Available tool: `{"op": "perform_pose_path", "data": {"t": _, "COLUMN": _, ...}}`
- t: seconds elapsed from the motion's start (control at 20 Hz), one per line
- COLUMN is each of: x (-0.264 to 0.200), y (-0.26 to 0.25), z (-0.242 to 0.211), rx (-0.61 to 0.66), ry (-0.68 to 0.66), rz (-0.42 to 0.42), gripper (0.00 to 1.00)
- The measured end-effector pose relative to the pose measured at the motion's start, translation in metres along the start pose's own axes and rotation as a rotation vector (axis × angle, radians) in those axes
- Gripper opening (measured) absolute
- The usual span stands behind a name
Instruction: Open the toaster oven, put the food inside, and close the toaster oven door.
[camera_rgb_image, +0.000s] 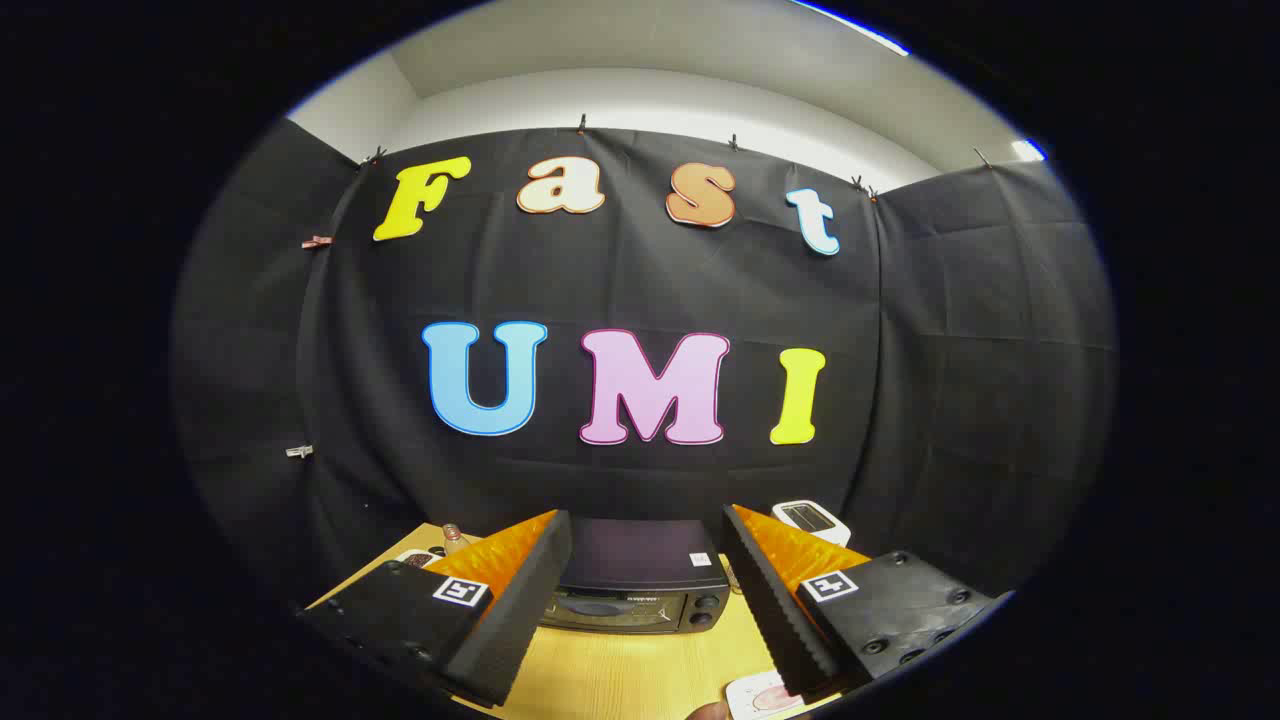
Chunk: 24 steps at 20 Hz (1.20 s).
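Wood-grain surface (620, 680) is seen below the gripper (645, 540), with the booth's black cloth wall rising behind it. At the far left, just beyond the left finger, a small bottle (454, 537) and a dark-patterned item beside it are glimpsed; what they are cannot be told. The gripper is held wide open, and nothing is gripped between its fingers. Between the fingers and beyond their tips, the oven (640, 585) is seen sitting on the surface, well apart from the gripper. Its door appears shut, with a pale strip across the front and two knobs at its right end. Beyond the right finger, a white device (812, 519) is seen near the wall. Just under the right finger, near the surface's close edge, a white plate (752, 697) with something pinkish on it is partly seen; this is judged to be the food, though it is too cut off to be sure.

The opening step is judged not yet begun. For the next move, the gripper would need to be lowered and brought forward to the top edge of the door, where a handle is expected, so that the door can be pulled down.
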<state>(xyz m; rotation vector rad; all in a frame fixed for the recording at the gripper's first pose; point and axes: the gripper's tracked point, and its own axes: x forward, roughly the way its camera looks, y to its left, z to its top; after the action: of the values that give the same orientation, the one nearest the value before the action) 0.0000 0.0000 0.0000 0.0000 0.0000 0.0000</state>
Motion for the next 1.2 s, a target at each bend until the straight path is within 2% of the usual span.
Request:
{"op": "perform_pose_path", "data": {"t": 0.9, "x": -0.005, "y": 0.004, "z": -0.002, "rx": -0.001, "ry": 0.008, "rz": 0.005, "gripper": 0.97}}
{"op": "perform_pose_path", "data": {"t": 1.2, "x": 0.007, "y": 0.017, "z": -0.029, "rx": 0.01, "ry": 0.054, "rz": 0.028, "gripper": 0.97}}
